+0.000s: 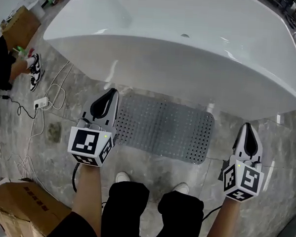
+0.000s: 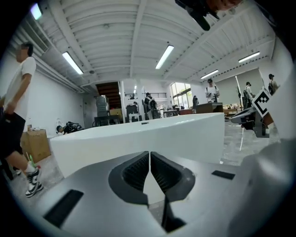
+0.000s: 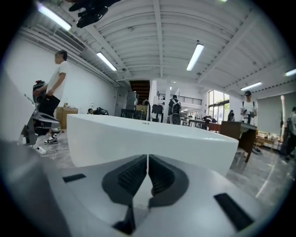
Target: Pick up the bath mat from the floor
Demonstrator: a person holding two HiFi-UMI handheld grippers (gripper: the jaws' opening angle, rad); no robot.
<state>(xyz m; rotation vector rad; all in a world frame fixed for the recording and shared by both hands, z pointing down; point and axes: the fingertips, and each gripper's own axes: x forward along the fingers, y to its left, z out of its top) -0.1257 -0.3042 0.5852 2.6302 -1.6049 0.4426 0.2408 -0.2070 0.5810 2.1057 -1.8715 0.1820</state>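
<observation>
Grey marbled stone floor (image 1: 65, 86) beneath a glossy white bathtub (image 1: 181, 48). The perforated grey bath mat (image 1: 162, 128) lies flat beside it, between left gripper (image 1: 105, 104) and right gripper (image 1: 247, 133), both clenched, empty.

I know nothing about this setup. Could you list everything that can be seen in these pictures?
Bathtub: one, white, across the top of the head view.
Bath mat: one, grey, perforated, flat on the floor before the bathtub.
Floor: grey, marbled.
Cardboard boxes: two, brown, lower left and upper left.
Power strip: one, white, with cables, on the floor left of the mat.
Bystander: one, white shirt, left of the bathtub; more people far behind.
Shoes: two, white, the person's own, below the mat.
Left gripper: white and black, shut, empty, at the mat's left edge.
Right gripper: same colours, shut, empty, right of the mat.
</observation>
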